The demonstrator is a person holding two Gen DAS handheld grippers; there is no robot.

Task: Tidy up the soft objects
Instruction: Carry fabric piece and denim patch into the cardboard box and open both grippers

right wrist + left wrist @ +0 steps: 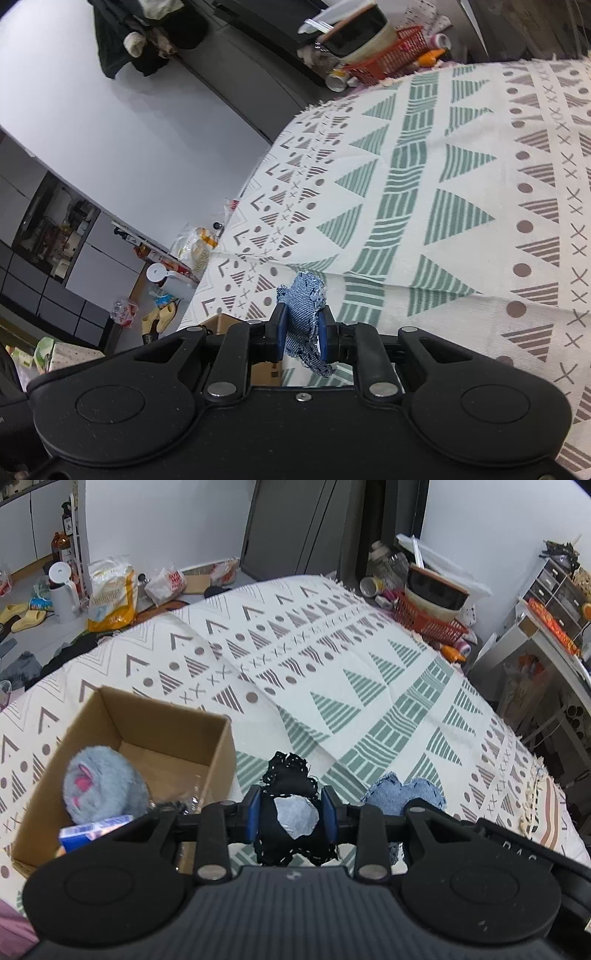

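Left wrist view, left tool clamping one black pouch, right tool clamping one denim pouch, one box.

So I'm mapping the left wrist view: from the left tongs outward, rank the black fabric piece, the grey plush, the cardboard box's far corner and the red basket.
1. black fabric piece, gripped in the left tongs.
2. grey plush, left, inside the cardboard box.
3. cardboard box's far corner, farther back on the left.
4. red basket, far right, past the bed's edge.
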